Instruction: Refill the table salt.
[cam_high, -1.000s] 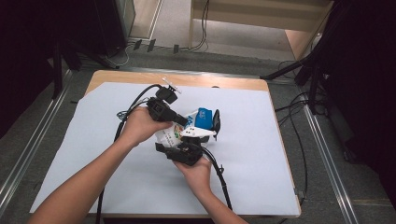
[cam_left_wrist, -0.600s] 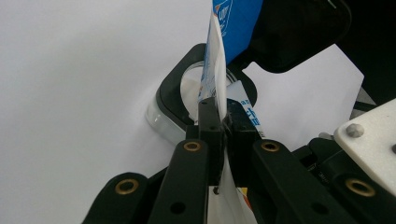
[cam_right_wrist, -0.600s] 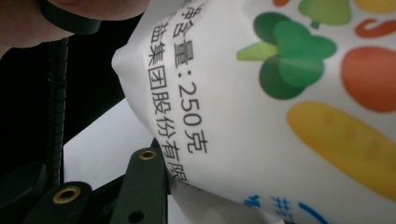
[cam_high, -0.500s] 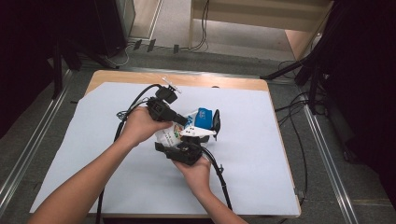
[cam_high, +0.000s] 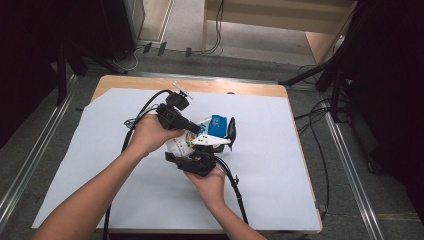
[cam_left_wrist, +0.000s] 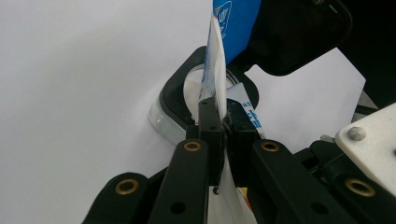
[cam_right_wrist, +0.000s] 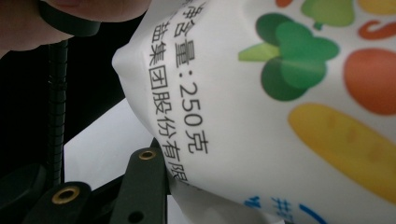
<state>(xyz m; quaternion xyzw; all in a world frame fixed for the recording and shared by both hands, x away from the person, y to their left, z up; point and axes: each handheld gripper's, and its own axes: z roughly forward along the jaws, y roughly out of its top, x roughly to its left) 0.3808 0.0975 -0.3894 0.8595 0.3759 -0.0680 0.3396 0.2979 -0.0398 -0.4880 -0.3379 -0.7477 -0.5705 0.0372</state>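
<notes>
Near the middle of the table, slightly toward the far edge, sits the white plastic food pouch with blue top and printed vegetables (cam_high: 187, 142), held up off the white paper sheet (cam_high: 280, 165) between both grippers. Left gripper (cam_left_wrist: 219, 122) fingers are closed on the pouch's thin edge seam; the film stands upright between them. Right gripper (cam_high: 200, 161) is pressed against the pouch's printed face; one finger (cam_right_wrist: 140, 186) touches the film, but whether its fingers are clamped, cannot tell. A black-rimmed clear round object (cam_left_wrist: 180, 105) lies on the sheet just beyond the left fingers; identity unclear.

Step looks like a two-handed hold, maybe opening or repositioning. To do it well: keep the left pinch on the seam, not the soft body, and avoid twisting so the film doesn't slip or tear.

Room: wide bare sheet on the right and on the near left. Cables (cam_high: 235, 185) trail close by the hands; the wooden table edge (cam_high: 240, 87) is near behind.
</notes>
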